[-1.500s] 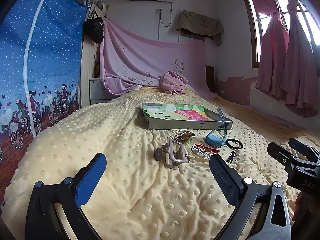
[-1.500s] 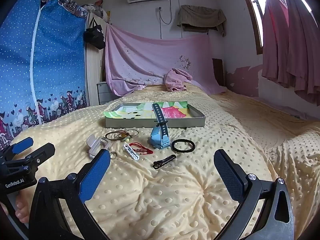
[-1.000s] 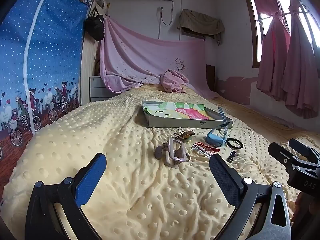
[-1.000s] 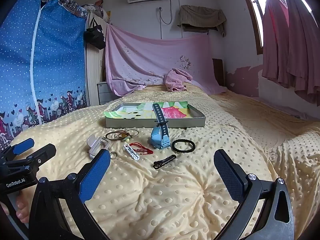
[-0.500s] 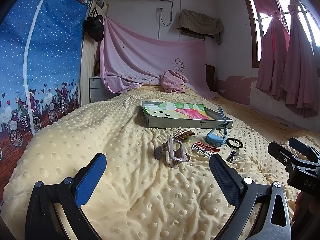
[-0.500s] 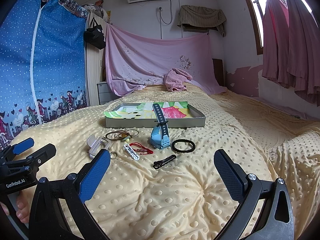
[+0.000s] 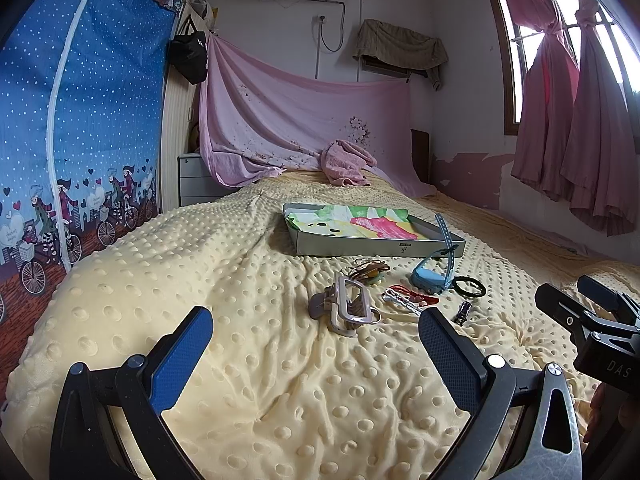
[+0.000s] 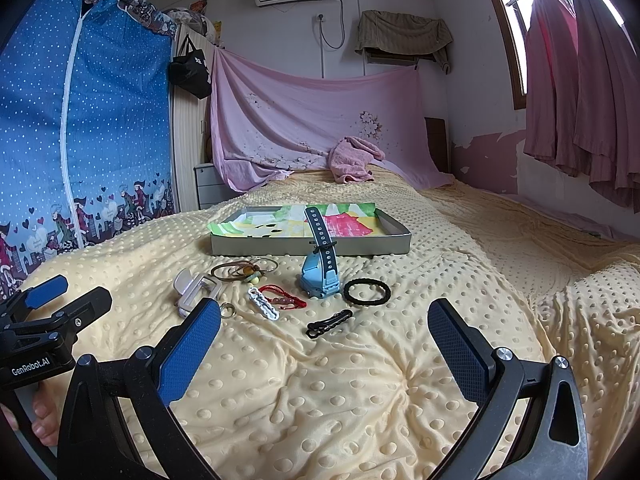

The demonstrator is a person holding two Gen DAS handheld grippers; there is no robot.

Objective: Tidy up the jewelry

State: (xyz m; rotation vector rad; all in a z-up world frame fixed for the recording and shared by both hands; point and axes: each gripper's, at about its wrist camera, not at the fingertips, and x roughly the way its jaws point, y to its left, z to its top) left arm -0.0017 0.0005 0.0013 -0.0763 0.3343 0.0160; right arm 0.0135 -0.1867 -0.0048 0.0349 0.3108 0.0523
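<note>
Both tongs wide open and empty over the bed, nothing picked yet.
I'd drop my right tongs (image 8: 324,344) onto the black clip (image 8: 329,323) at twelve o'clock, pinch across its middle, then lift to the tray (image 8: 394,245); left tongs (image 7: 316,344) wait.

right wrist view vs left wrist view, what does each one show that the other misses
Only the right wrist view shows the small metal ring by the left blue pad, and bare toes at the lower left.

Only the left wrist view shows the right gripper from the side.

Both share the grey tray with colourful lining, the blue watch, the black hair tie, the beige claw clip and the yellow dotted blanket. Both sets of jaws stand wide apart, holding nothing.
</note>
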